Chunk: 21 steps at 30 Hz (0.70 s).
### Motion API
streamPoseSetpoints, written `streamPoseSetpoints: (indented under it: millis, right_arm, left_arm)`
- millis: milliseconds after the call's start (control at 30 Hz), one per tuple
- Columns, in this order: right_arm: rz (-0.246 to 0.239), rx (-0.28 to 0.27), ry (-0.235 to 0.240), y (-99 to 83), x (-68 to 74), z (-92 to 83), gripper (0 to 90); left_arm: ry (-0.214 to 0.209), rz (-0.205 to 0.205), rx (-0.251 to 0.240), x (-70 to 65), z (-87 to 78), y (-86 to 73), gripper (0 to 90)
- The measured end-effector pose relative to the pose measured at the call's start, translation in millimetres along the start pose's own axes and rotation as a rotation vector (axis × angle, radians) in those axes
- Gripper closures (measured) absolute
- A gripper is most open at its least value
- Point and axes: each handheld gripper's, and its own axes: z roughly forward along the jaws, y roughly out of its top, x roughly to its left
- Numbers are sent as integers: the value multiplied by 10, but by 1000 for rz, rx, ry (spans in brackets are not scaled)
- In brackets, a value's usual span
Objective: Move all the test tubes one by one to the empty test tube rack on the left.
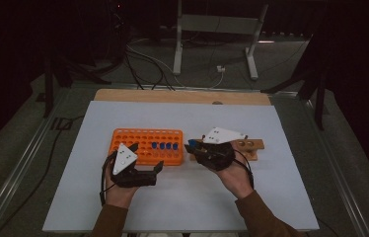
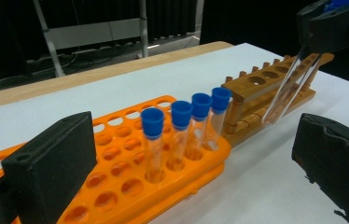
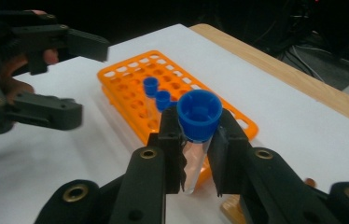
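High view: orange rack point(image 1: 123, 136) at centre of the white surface point(image 1: 182, 207), wooden rack point(image 1: 254, 145) just beside it at three o'clock. Four blue-capped tubes point(image 1: 165, 145) standing in a row in the orange rack, toward its three o'clock end.

Right gripper view: right tongs point(image 3: 195, 154) clamped tight on a fifth tube point(image 3: 196, 140) just under its blue cap — clear body hanging down between the jaws, off the surface. Same tube seen from the left gripper view at one o'clock, slanting down over the near end of the wooden rack, not touching either rack as far as can be told.

Left tongs point(image 1: 145, 160) wide apart, nothing between them, hovering at six o'clock of the orange rack, close to its near edge.

Judged progress: partway through moving tubes between the two racks. Direction not certain from this alone. If into the orange rack, four placed, one in the air, and many holes left empty. Wooden rack's visible holes look empty — hard to say for the far ones. Left to do: lower the held tube upright into a hole and let go.
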Motion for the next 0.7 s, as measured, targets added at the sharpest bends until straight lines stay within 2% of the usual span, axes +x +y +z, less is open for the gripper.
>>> streamPoseSetpoints:
  millis: [333,433,533,600,700]
  right_arm:
    - [-5,1,49,68,141,79,770]
    - [-7,1,63,90,187,105,769]
    - [-12,3,76,106,229,139,770]
    - [-15,3,83,115,257,167,769]
    - [-17,6,94,127,298,205,770]
  left_arm:
    - [-43,23,-3,-153,60,48,50]
    - [-40,39,-1,-198,72,56,91]
    - [-40,39,-6,-225,81,60,167]
    - [-43,38,-6,-237,90,60,183]
    - [-41,41,-4,-257,97,58,273]
